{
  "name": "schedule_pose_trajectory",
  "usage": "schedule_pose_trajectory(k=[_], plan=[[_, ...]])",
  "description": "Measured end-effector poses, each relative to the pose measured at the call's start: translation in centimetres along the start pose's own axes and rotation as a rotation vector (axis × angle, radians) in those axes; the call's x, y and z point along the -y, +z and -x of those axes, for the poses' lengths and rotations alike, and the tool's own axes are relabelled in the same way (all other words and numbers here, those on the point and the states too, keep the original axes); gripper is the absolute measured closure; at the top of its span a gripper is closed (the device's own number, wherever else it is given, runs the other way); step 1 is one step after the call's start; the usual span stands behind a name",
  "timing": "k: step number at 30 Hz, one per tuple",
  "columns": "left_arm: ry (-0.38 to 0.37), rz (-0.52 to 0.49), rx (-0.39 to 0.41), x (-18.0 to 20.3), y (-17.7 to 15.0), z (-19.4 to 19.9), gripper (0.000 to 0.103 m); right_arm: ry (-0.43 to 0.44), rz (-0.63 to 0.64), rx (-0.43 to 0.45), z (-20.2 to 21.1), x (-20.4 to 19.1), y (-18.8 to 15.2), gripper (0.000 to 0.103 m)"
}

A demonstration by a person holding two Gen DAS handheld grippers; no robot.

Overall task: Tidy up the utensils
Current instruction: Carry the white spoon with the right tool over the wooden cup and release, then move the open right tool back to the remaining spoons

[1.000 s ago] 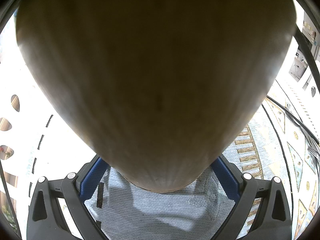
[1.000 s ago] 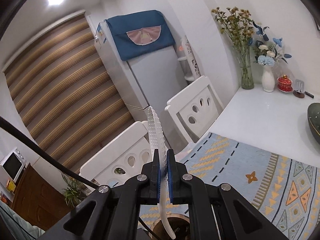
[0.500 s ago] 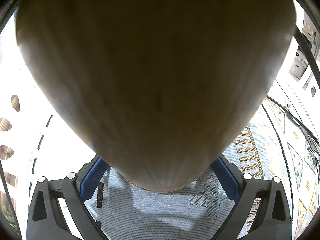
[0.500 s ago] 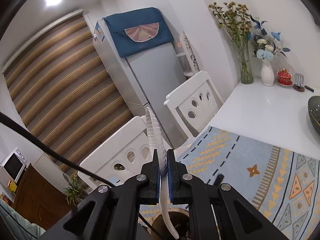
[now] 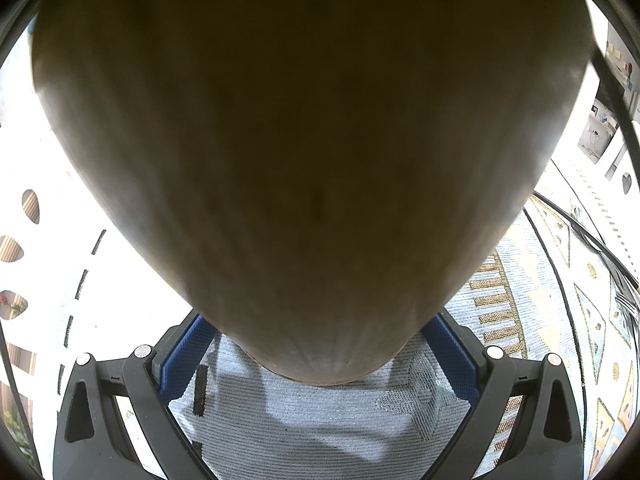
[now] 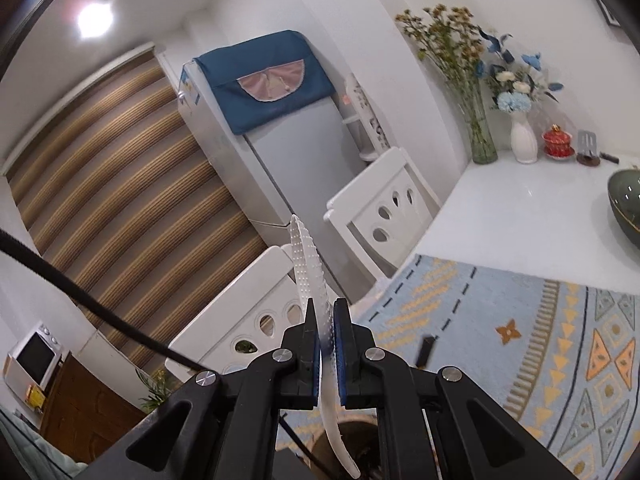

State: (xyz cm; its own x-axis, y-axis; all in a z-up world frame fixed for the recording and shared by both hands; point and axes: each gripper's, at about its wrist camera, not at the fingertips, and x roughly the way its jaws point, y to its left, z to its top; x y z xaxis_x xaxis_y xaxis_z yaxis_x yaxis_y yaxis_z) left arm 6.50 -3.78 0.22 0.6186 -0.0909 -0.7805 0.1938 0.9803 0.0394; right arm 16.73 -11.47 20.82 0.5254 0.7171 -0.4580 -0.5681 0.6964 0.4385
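The right gripper (image 6: 327, 354) pinched a white rice paddle (image 6: 310, 276); the left gripper (image 5: 320, 364) spanned the wooden utensil holder (image 5: 304, 152). A thin-edge pinch risked the paddle twisting free.

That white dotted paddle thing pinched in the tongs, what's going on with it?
A person is tidying utensils with a hand-held gripper in each hand. The right gripper is shut on a white rice paddle, its dotted blade pointing up and its handle end hanging over a round wooden holder below. The left gripper clasps that brown wooden holder's wall, steadying it on the patterned mat. The paddle isn't in yet.
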Motion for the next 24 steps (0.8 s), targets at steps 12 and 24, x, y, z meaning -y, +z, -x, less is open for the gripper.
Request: schedule_pose_trajectory(k=[12, 24], plan=[[-0.001, -0.002, 0.0, 0.5, 0.0, 0.2, 0.003, 0.016, -0.013, -0.083, -0.6, 1.1, -1.7, 0.074], [-0.002, -0.001, -0.001, 0.1, 0.3, 0.2, 0.003, -0.106, -0.071, -0.096, 9.5, 2.9, -2.7, 0.064]])
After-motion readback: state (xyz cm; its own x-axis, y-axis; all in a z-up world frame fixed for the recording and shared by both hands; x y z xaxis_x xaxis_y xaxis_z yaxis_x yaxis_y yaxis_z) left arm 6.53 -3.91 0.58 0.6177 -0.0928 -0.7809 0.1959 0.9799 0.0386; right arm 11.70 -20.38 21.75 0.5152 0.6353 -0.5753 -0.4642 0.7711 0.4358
